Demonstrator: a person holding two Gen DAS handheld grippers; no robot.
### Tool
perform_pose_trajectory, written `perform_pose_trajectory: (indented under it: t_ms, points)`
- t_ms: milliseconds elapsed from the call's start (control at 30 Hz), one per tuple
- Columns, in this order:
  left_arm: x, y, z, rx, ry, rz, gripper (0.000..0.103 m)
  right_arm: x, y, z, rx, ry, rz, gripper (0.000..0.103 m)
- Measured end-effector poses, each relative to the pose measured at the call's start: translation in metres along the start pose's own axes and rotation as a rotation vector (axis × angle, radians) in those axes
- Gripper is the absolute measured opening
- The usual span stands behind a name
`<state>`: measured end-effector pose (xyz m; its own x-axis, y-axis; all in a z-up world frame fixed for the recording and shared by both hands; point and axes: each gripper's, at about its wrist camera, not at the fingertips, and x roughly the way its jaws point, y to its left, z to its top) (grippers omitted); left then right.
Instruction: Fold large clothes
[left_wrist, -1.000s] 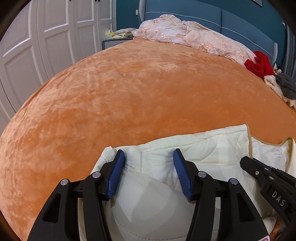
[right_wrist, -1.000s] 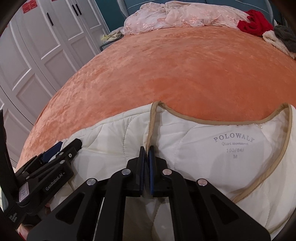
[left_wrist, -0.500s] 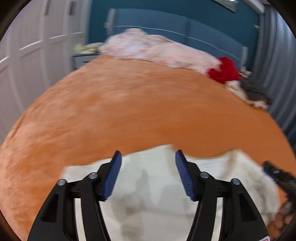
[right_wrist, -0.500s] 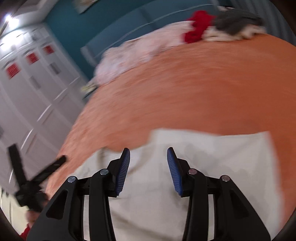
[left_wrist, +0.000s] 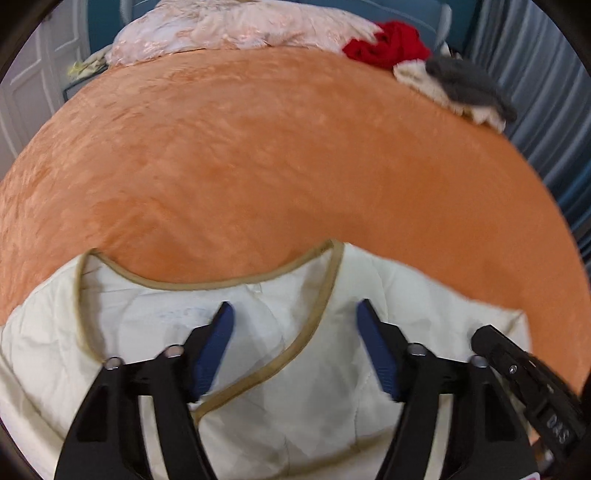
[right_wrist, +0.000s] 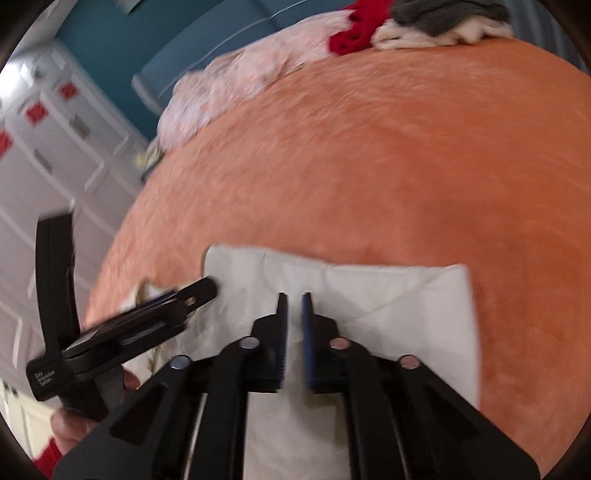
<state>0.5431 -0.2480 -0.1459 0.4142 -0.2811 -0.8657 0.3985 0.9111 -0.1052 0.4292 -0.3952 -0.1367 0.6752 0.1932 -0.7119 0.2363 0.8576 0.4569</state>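
A: You have the orange bed (left_wrist: 277, 166) ahead of both grippers, and the cream quilted jacket (left_wrist: 303, 406) lies flat under them at its near edge.

B: Your left gripper (left_wrist: 295, 347) is spread over the tan-trimmed neckline (holding nothing). Your right gripper (right_wrist: 293, 339), beside it over the folded panel, is nearly pressed together, likely to smooth it.

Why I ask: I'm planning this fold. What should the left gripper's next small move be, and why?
Probably lower the left gripper onto the tan trim of the cream jacket and close: it hangs open above the cloth, pinching nothing, and the neckline lies unfolded on the orange bedspread.
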Motion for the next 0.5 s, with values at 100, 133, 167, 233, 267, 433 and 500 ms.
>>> perform_pose_trajectory:
  t_ms: [100, 133, 167, 233, 267, 433, 500]
  points:
    - [0.009, -0.003, -0.01, 0.047, -0.019, 0.052, 0.061, 0.016, 0.01, -0.008, -0.062, 0.024, -0.053, 0.004]
    - [0.009, -0.001, -0.012, 0.047, -0.026, 0.056, 0.061, 0.019, 0.011, -0.009, -0.071, 0.025, -0.068, 0.003]
    - [0.01, 0.0, -0.013, 0.045, -0.034, 0.059, 0.061, 0.02, 0.011, -0.01, -0.077, 0.024, -0.079, 0.001]
    - [0.011, 0.002, -0.015, 0.047, -0.046, 0.067, 0.061, 0.024, 0.011, -0.012, -0.081, 0.018, -0.099, 0.0]
    - [0.012, 0.001, -0.016, 0.052, -0.056, 0.076, 0.061, 0.023, 0.009, -0.012, -0.08, 0.012, -0.106, 0.0]
    - [0.016, -0.002, -0.018, 0.058, -0.087, 0.091, 0.062, 0.027, 0.011, -0.017, -0.096, -0.026, -0.144, 0.0]
    - [0.017, -0.001, -0.018, 0.05, -0.096, 0.083, 0.062, 0.03, 0.01, -0.015, -0.099, -0.03, -0.15, 0.0]
